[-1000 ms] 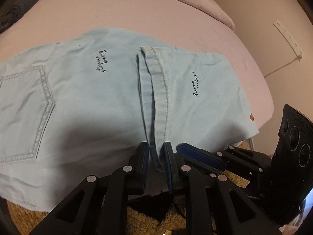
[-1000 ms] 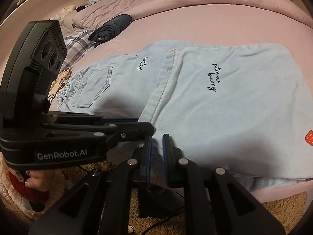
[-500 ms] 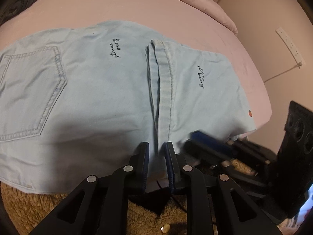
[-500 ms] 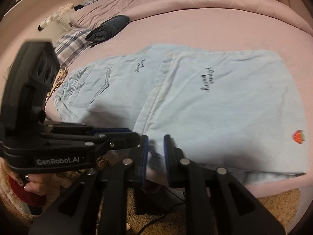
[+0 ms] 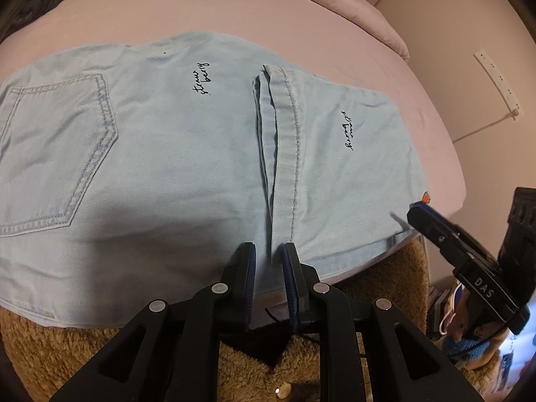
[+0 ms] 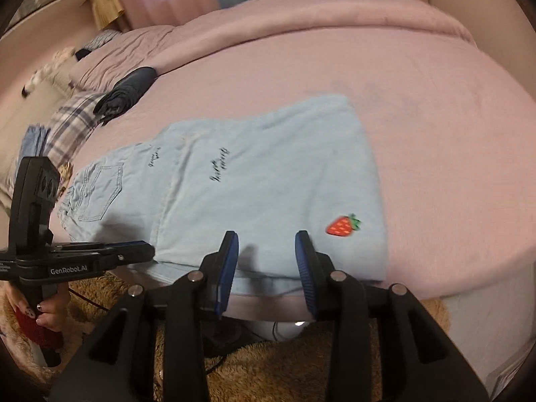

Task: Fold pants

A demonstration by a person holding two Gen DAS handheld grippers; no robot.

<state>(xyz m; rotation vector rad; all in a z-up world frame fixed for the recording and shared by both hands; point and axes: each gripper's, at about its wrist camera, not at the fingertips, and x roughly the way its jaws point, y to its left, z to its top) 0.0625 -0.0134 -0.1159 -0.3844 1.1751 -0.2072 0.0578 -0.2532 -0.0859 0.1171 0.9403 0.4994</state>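
Observation:
Light blue pants (image 5: pixel 174 154) lie flat on the pink bed (image 5: pixel 234 13), the leg end folded over so its hem (image 5: pixel 281 140) runs across the middle. They also show in the right wrist view (image 6: pixel 268 181), with a strawberry patch (image 6: pixel 343 225) near the front right corner. My left gripper (image 5: pixel 269 261) is at the near edge of the pants by the hem, jaws slightly apart, holding nothing. My right gripper (image 6: pixel 267 251) is open and empty, just off the near edge of the folded part. The left gripper also shows at the left of the right wrist view (image 6: pixel 134 251).
A dark folded garment (image 6: pixel 129 90), plaid cloth (image 6: pixel 70 124) and pillows lie at the far left of the bed. A brown fluffy rug (image 5: pixel 251 361) with a cable lies below the bed edge. A wall with a power strip (image 5: pixel 495 80) is on the right.
Both grippers have let go of the hem and drawn back from the bed edge. The right gripper has moved right toward the strawberry corner and opened wide.

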